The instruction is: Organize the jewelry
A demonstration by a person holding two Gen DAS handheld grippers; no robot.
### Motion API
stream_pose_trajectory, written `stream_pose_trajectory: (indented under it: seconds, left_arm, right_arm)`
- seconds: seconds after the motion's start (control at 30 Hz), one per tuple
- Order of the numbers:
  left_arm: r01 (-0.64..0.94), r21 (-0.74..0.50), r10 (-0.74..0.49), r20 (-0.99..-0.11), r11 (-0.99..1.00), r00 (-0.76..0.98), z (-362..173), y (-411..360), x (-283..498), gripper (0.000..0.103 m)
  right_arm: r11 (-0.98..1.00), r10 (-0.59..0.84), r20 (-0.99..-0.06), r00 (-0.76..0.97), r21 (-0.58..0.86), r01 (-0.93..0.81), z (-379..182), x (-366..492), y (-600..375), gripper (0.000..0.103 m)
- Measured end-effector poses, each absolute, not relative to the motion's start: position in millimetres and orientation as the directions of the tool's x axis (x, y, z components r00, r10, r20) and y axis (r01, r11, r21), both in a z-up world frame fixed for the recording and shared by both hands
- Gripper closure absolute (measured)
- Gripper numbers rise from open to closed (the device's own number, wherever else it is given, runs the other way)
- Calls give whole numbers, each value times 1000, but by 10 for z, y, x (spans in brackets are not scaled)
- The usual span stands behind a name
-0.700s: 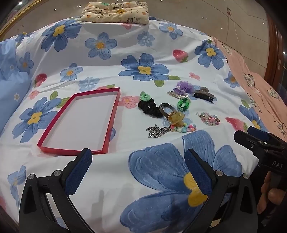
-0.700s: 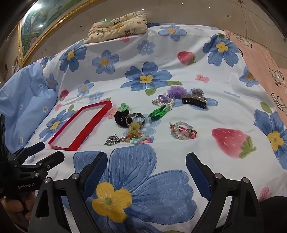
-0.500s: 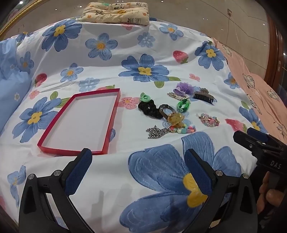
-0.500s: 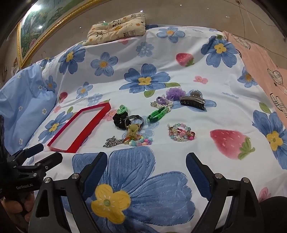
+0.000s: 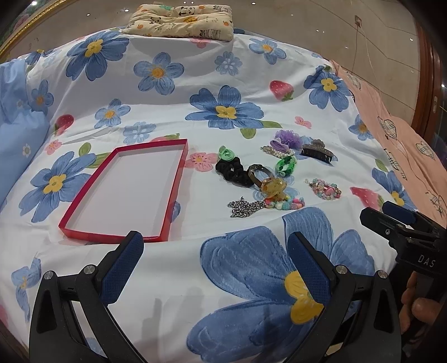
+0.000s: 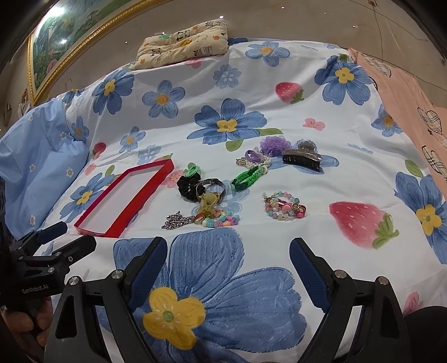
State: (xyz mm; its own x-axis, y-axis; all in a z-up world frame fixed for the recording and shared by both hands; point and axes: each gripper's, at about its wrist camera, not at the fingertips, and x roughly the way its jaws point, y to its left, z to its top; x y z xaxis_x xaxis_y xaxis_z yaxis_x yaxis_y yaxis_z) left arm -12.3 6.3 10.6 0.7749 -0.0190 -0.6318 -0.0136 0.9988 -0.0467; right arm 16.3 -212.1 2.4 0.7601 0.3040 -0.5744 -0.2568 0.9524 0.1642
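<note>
An empty red tray (image 5: 178, 170) (image 6: 156, 170) lies on the flowered bedsheet. To its right lies a cluster of jewelry: a black scrunchie (image 5: 233, 170) (image 6: 187, 187), a watch (image 5: 258, 171) (image 6: 213, 184), a silver chain (image 5: 244, 206) (image 6: 176, 219), a green bracelet (image 5: 285, 165) (image 6: 248, 177), a beaded bracelet (image 5: 324, 189) (image 6: 283, 208), a dark hair claw (image 5: 317, 152) (image 6: 301, 159) and a purple scrunchie (image 5: 287, 137) (image 6: 275, 145). My left gripper (image 5: 215, 264) is open and empty near the bed's front edge. My right gripper (image 6: 227, 268) is open and empty, short of the jewelry.
A small patterned cushion (image 5: 181, 21) (image 6: 184, 39) lies at the far edge of the bed. A blue pillow (image 6: 36, 156) sits at the left. A pink blanket (image 5: 396, 131) runs along the right side. A framed picture (image 6: 67, 36) hangs behind.
Both grippers have drifted slightly; the jewelry and tray sit a little lower in the right wrist view. Nothing was taken hold of.
</note>
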Motion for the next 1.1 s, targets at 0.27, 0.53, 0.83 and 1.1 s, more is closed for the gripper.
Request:
stream_pose_trajectory:
  seconds: [0.27, 0.53, 0.83, 1.1]
  left_arm:
    - [-13, -47, -20, -636, 999, 772, 48, 23, -116, 0]
    - [-17, -47, -17, -635, 999, 772, 39, 49, -133, 0]
    - [-15, -47, -18, -636, 999, 772, 35, 64, -128, 0]
    - [-15, -50, -20, -636, 999, 771, 29, 63, -133, 0]
  right_arm:
    - [951, 307, -575, 758, 163, -262, 40, 161, -2091, 12]
    - [951, 307, -576, 757, 162, -263, 33, 163, -2077, 12]
    - [951, 308, -577, 757, 162, -264, 31, 158, -2068, 12]
    - [950, 310, -577, 756, 161, -266, 35, 165, -2051, 12]
